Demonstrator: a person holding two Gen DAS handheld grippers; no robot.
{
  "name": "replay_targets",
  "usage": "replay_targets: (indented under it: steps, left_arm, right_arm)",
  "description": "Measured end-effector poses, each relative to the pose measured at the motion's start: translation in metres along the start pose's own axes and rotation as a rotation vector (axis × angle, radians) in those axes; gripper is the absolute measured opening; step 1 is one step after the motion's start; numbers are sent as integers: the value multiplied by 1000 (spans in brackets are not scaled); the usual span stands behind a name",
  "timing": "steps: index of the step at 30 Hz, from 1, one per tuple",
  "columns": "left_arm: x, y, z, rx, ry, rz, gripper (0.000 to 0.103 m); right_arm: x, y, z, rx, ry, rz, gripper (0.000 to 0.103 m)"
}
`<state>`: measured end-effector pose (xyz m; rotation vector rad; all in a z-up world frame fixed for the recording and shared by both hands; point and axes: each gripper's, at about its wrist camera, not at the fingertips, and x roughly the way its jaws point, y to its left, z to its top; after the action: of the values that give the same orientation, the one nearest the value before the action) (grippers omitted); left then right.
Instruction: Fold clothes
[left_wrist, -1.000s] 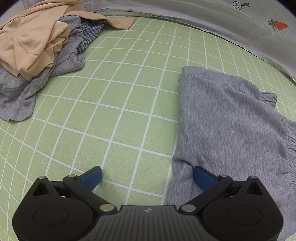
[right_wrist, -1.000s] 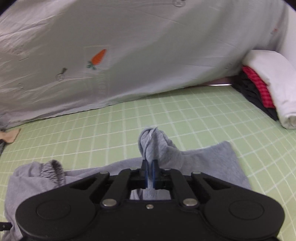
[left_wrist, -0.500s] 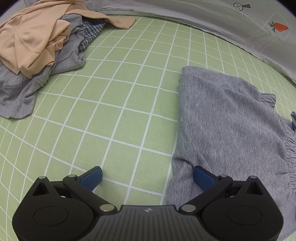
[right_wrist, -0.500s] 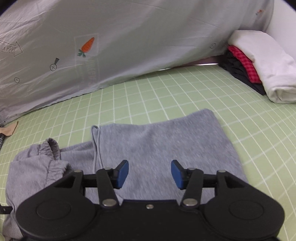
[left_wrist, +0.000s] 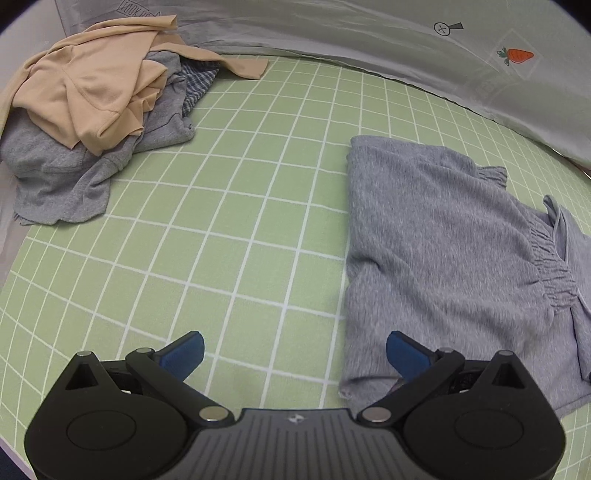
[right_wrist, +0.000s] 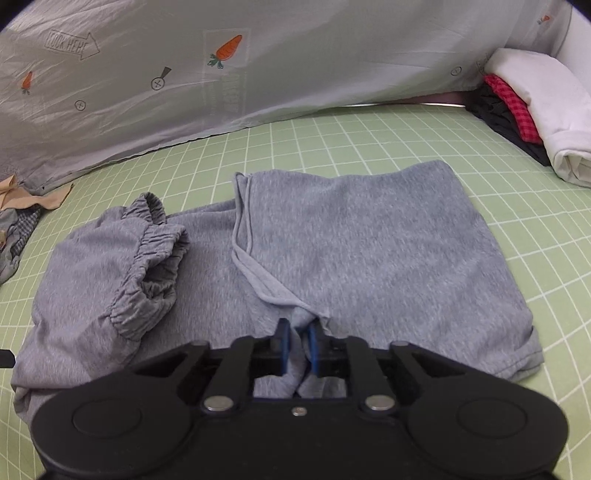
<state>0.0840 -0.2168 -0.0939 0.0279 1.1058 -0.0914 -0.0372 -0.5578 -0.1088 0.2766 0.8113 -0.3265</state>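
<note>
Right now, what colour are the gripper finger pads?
Blue, on both grippers; clearest in the left wrist view, on the open left gripper's pads.

I see a green grid-patterned sheet (left_wrist: 258, 206) covering the bed, with a grey carrot-printed cloth (right_wrist: 258, 55) along its far edge.

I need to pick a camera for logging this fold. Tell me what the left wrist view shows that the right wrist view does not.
Left wrist only: the open left gripper and the full pile of unfolded clothes.

Right wrist only: the right gripper shut on a bunch of fabric, and the folded stack at far right.

Both: the grey shorts, the green grid sheet and the carrot-print cloth.
</note>
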Motion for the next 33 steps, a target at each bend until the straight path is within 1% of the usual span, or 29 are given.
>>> replay_targets:
  steps: [3, 6, 9, 11, 12, 13, 14, 17, 21, 23, 27, 31, 33]
  left_arm:
    - [-6, 5, -10, -1, 1, 2, 103]
    - [-11, 11, -20, -3, 2, 4, 103]
    - [-17, 16, -30, -4, 4, 5, 103]
    - [-19, 18, -36, -7, 5, 4, 103]
    - [-21, 19, -38, -9, 6, 3, 103]
    - [-22, 20, -41, -11, 7, 2, 103]
    - [-22, 19, -43, -14, 8, 1, 103]
    - [-23, 16, -45, -27, 10, -1, 103]
    - [-20, 8, -40, -35, 7, -3, 103]
    - [-18, 5, -34, -36, 2, 3, 103]
    - [-14, -2, -22, -39, -9, 14, 103]
    - [-10, -9, -10, -41, -19, 26, 103]
    - [-6, -10, -5, -48, -17, 28, 103]
  right_arm:
    - [-12, 15, -2, -47, -21, 41, 7]
    - [-15, 33, -13, -96, 15, 92, 7]
    - [-19, 43, -24, -101, 46, 112, 11]
    - [-27, 42, -27, -86, 41, 100, 26]
    - [-31, 40, -27, -77, 36, 89, 42]
    - [-35, 38, -27, -67, 30, 79, 51]
    - [-39, 36, -27, -57, 24, 68, 54]
    - [-50, 27, -26, -28, 6, 25, 79]
    - [-56, 11, -23, -9, -9, -26, 91]
    - [-56, 2, -22, 0, -7, -43, 102]
    - [-58, -17, -18, 14, -9, -80, 103]
    - [-57, -36, -14, 54, -18, -100, 103]
    - [-54, -44, -13, 70, -17, -125, 103]
